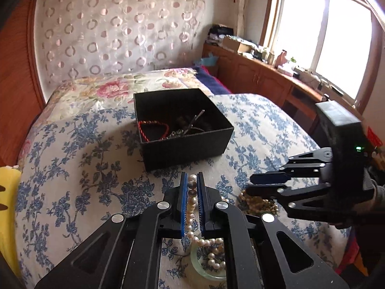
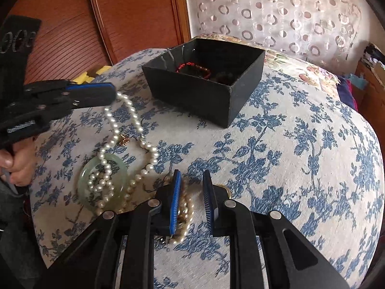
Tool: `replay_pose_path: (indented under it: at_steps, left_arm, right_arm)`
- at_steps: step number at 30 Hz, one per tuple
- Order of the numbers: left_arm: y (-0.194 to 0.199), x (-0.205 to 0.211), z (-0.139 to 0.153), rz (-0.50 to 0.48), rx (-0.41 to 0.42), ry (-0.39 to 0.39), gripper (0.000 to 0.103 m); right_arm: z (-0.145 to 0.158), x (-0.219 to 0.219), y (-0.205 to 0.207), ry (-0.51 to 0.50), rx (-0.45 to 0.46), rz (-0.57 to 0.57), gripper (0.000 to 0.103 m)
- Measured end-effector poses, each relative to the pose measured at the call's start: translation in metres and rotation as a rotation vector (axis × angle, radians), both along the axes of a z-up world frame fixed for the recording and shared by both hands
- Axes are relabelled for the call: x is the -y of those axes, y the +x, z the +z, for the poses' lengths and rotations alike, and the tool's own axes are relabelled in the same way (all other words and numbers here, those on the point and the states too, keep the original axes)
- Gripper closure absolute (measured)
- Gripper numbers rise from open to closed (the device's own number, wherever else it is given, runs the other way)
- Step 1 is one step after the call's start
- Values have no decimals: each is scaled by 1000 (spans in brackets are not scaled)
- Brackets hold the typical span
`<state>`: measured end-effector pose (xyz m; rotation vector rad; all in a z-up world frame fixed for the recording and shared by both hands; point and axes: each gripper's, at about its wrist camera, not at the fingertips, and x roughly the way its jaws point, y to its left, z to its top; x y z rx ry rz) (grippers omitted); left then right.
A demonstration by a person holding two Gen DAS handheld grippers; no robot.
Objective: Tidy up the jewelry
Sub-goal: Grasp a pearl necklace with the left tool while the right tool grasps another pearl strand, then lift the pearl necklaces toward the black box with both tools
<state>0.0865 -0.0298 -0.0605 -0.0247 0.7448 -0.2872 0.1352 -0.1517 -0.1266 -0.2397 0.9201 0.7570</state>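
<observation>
My left gripper (image 1: 191,180) is shut on a white pearl necklace (image 1: 192,207) and holds its upper end off the bed. The rest of the pearl necklace (image 2: 134,120) trails down onto a pale green jade ring (image 2: 84,180) lying flat on the cover. Seen from the right wrist, the left gripper (image 2: 113,95) is at the left. My right gripper (image 2: 191,175) stands partly open low over a cream bead strand (image 2: 186,207), which lies beside its left finger. Behind them sits an open black box (image 1: 187,144) holding a red cord bracelet (image 1: 154,124) and dark pieces.
Everything rests on a bed with a blue floral cover (image 2: 300,156). A wooden cabinet (image 1: 259,77) with clutter runs under the window at the right. A yellow object (image 1: 8,192) lies at the bed's left edge. A person's hand (image 2: 16,166) grips the left tool.
</observation>
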Motion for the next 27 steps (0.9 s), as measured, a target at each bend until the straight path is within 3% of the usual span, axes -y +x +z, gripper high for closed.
replay_pose_path:
  at_steps: [9, 11, 12, 15, 19, 27]
  left_arm:
    - [-5, -5, 7, 8, 20, -8, 96]
    - [-5, -5, 7, 9, 19, -5, 96]
    - [-5, -5, 8, 10, 20, -5, 96]
    - [-7, -5, 11, 7, 24, -6, 96]
    - [-11, -4, 21, 1, 45, -7, 96]
    - [-16, -4, 48, 1, 99, -22, 96]
  right_arm:
    - [-1, -17, -5, -105, 49, 49, 81]
    - [0, -18, -7, -108, 57, 50, 87]
    - [-1, -19, -9, -103, 57, 62, 98]
    - [1, -19, -17, -107, 69, 62, 98]
    - [18, -7, -26, -36, 89, 27, 98]
    - [82, 16, -36, 98, 188, -32, 98]
